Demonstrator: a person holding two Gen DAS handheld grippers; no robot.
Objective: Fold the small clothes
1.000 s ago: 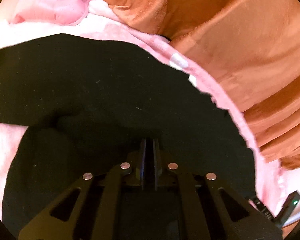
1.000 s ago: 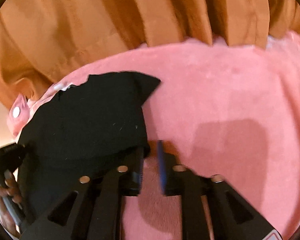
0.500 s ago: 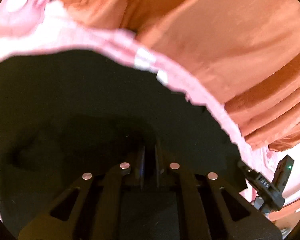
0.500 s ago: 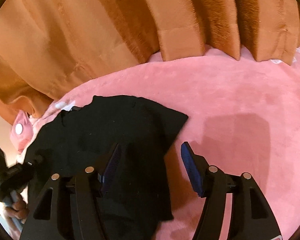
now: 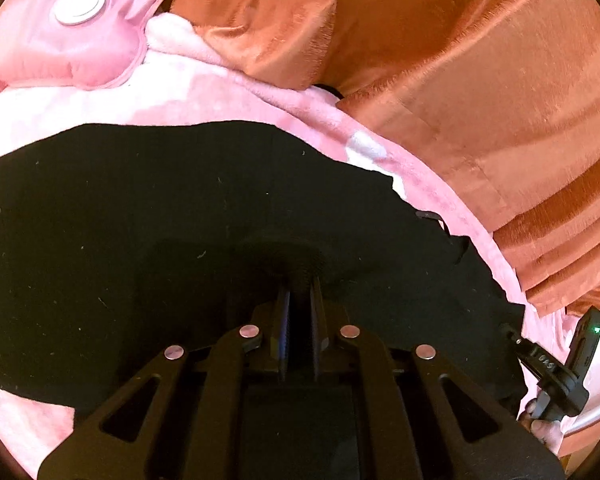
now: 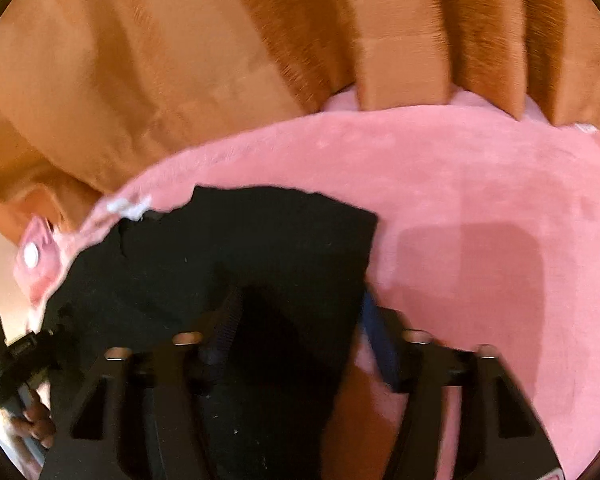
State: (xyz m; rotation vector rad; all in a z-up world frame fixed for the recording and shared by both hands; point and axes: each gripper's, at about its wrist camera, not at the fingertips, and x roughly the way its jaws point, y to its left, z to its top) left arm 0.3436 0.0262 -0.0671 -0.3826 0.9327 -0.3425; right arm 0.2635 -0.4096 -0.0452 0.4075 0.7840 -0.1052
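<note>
A black garment (image 5: 180, 208) lies spread on a pink fleece blanket (image 5: 228, 92). My left gripper (image 5: 300, 296) is shut on a raised pinch of the black fabric near its middle. In the right wrist view the garment's right flap (image 6: 260, 232) runs between the fingers of my right gripper (image 6: 300, 320). The right jaws stand apart and are closing around that flap. The pads do not press on it. The left fingertip (image 6: 228, 320) rests on the cloth, while the right fingertip (image 6: 376, 332) sits at the cloth's edge over the blanket (image 6: 480, 184).
Orange velvet curtain folds (image 6: 180, 60) hang along the blanket's far edge. A pink pouch with a white round cap (image 5: 80, 32) lies at the far left. The right gripper's body (image 5: 556, 360) shows at the garment's right edge. A hand (image 6: 36, 420) holds the left gripper's handle.
My right gripper went from nearly closed beside the garment's edge to wide apart, and moved left so the flap now lies between its fingers. My left gripper kept its pinch.
</note>
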